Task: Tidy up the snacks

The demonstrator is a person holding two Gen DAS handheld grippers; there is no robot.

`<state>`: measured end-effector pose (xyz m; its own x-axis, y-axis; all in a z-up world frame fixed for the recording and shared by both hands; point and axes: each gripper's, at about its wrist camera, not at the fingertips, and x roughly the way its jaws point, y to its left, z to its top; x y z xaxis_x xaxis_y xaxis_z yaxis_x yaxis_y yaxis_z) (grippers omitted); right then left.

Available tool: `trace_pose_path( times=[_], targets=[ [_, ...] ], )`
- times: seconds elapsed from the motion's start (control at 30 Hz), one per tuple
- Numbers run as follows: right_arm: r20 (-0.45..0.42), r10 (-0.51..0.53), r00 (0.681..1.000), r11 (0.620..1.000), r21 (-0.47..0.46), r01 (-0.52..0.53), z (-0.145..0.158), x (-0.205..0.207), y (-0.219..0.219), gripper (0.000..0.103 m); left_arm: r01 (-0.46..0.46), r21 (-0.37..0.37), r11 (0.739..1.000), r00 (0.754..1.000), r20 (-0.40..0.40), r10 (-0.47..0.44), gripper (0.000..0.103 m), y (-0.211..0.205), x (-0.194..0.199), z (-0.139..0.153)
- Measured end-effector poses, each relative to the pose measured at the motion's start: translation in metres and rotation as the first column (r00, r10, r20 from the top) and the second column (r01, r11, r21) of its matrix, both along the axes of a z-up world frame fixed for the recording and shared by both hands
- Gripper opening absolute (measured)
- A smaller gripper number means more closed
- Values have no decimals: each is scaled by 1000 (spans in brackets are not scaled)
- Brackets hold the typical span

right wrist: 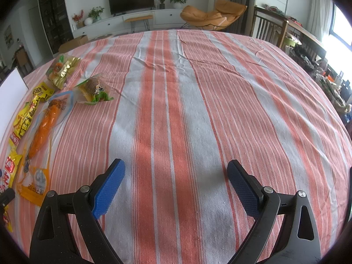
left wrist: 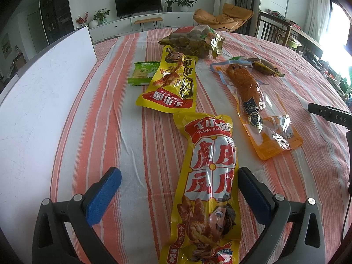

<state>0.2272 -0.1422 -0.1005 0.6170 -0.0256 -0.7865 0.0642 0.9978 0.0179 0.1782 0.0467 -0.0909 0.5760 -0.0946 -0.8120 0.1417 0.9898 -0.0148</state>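
Lying between left tongs [left wrist: 179, 192] — yellow packet [left wrist: 209, 189]

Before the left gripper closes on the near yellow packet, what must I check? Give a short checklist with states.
1. Left gripper open: ok.
2. Near yellow packet between its fingers: ok.
3. Packet lying free of the other snacks: ok; the far yellow packet and orange pouch lie apart.
4. Packet centred in the gap: not ok, it sits toward the right finger.
5. Right gripper open, over bare cloth: ok.
6. Height above the cloth: cannot tell.
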Motion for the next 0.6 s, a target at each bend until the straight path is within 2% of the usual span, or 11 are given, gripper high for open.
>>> trace_pose_path(
  times=[0.6],
  targets=[
    [0,0,1000,1000,0,0,0,-1,0,96,0,0,1000,1000,0,0,103,0,0,0]
  ],
)
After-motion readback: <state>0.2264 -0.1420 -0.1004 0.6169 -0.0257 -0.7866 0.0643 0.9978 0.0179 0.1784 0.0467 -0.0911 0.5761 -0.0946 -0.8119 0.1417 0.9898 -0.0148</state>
